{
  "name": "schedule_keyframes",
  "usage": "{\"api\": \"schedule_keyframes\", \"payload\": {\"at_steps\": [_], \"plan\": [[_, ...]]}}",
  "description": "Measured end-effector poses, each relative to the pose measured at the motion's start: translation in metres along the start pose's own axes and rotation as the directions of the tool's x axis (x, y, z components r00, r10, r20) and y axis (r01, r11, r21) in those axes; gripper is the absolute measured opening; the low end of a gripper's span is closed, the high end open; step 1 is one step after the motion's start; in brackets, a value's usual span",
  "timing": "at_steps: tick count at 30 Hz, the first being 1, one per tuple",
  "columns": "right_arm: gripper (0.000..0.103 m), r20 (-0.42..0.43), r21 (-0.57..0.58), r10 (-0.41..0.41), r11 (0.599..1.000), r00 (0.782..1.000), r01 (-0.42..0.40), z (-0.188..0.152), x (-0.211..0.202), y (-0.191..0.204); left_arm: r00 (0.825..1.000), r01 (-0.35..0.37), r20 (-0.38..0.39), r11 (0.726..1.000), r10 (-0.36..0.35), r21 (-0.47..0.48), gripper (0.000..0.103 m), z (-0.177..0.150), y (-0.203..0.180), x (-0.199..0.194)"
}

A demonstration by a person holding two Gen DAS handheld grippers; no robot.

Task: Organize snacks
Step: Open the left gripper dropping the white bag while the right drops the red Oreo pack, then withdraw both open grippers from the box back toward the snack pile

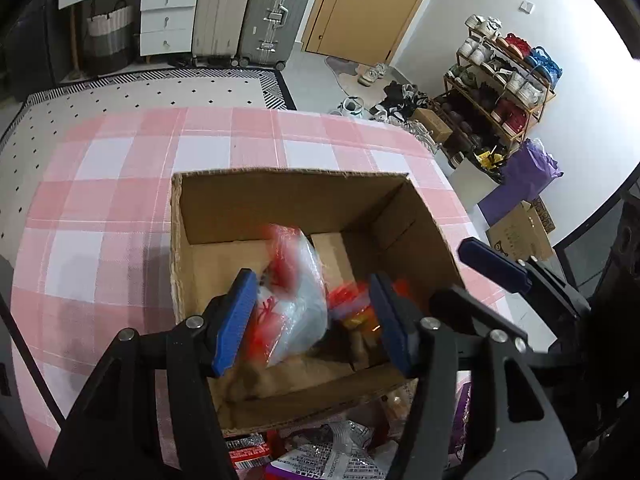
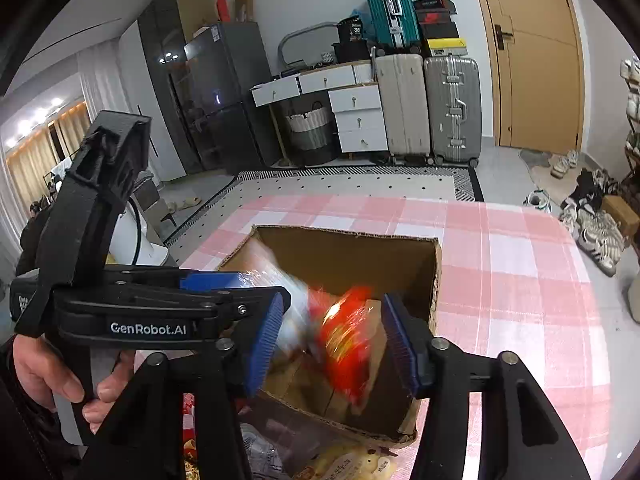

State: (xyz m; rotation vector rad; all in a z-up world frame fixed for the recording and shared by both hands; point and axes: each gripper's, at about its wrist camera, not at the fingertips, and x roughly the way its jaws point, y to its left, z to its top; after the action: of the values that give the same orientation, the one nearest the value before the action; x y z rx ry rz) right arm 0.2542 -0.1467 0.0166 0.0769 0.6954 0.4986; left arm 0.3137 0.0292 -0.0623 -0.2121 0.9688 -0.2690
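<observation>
An open cardboard box (image 1: 288, 172) (image 2: 344, 232) stands on the pink checked tablecloth (image 1: 100, 200). My left gripper (image 1: 312, 280) hangs over the box, jaws apart. Between them is a blurred clear-white snack packet with red print (image 1: 296, 304); it lies against the left pad and clear of the right one. My right gripper (image 2: 334, 300) is beside it over the same box, jaws apart. A blurred red snack packet (image 2: 348, 340) sits between its pads with a gap on both sides. A hand (image 2: 44, 372) holds the left gripper's handle.
Several loose snack packets (image 1: 320, 456) (image 2: 344, 464) lie on the table's near edge, below the grippers. Beyond the table are a patterned rug (image 1: 160, 88), suitcases (image 1: 276, 16), white drawers (image 2: 356, 120) and a shoe rack (image 1: 500, 92) at the right.
</observation>
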Motion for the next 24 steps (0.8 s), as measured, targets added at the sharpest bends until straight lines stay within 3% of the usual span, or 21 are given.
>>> {"api": "schedule_keyframes", "payload": {"at_steps": [1, 4, 24], "plan": [[0.065, 0.002, -0.003, -0.005, 1.0, 1.0, 0.005, 0.0, -0.001, -0.001, 1.0, -0.018, 0.006, 1.0, 0.018, 0.004, 0.073, 0.0, -0.001, -0.002], [0.069, 0.014, -0.019, -0.038, 0.999, 0.999, 0.038, 0.0, -0.006, 0.001, 0.999, -0.025, 0.028, 1.0, 0.025, 0.01, 0.078, -0.001, -0.004, -0.008], [0.086, 0.125, -0.059, -0.1, 0.992, 0.987, 0.108, -0.009, -0.069, 0.017, 0.99, -0.1, 0.107, 0.995, 0.096, 0.03, 0.082, -0.032, -0.029, -0.084]]}}
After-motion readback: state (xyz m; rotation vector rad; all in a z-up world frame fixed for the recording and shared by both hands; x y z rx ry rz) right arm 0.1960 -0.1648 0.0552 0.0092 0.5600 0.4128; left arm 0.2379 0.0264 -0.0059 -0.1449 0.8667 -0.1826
